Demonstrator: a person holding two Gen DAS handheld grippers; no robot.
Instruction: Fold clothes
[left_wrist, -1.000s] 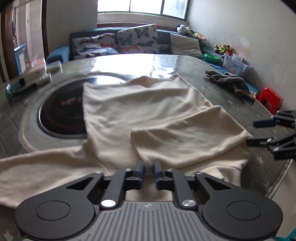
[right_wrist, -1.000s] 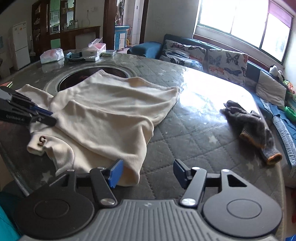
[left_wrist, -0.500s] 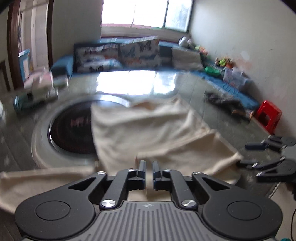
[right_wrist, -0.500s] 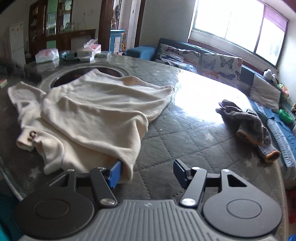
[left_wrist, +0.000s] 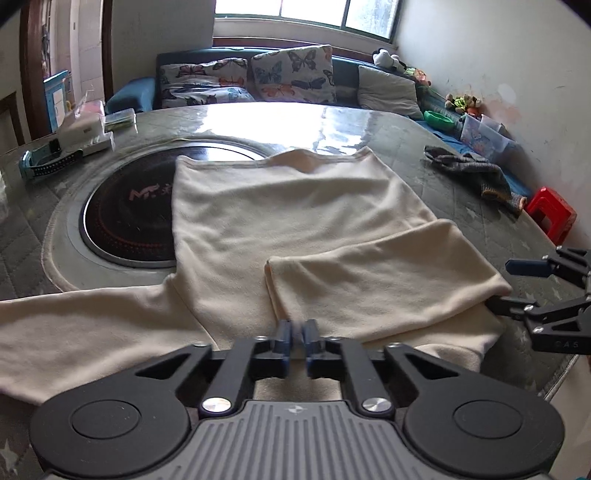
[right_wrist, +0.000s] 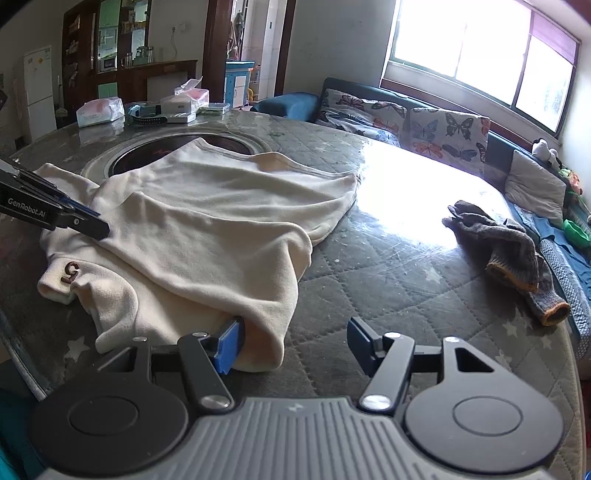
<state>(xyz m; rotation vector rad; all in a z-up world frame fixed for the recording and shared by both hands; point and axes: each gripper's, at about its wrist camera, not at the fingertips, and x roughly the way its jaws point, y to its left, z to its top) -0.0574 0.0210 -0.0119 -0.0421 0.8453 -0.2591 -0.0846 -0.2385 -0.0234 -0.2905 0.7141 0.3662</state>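
Note:
A cream long-sleeved top lies spread on the quilted table, partly over a round black inset. One sleeve is folded across its body; the other sleeve stretches out to the left. In the right wrist view the top shows a brown "5" on its collar. My left gripper is shut, its tips low over the near edge of the top; whether cloth is pinched is hidden. It also shows in the right wrist view. My right gripper is open, its left finger against the folded corner, and it appears in the left wrist view.
Grey knitted gloves lie on the table's right side. Boxes and tissue packs sit at the far left edge. A sofa with butterfly cushions runs behind the table. A red stool stands on the floor to the right.
The left gripper swung away and came back low over the top's near edge. The right gripper moved slightly closer to the folded corner. The top lies much as before.

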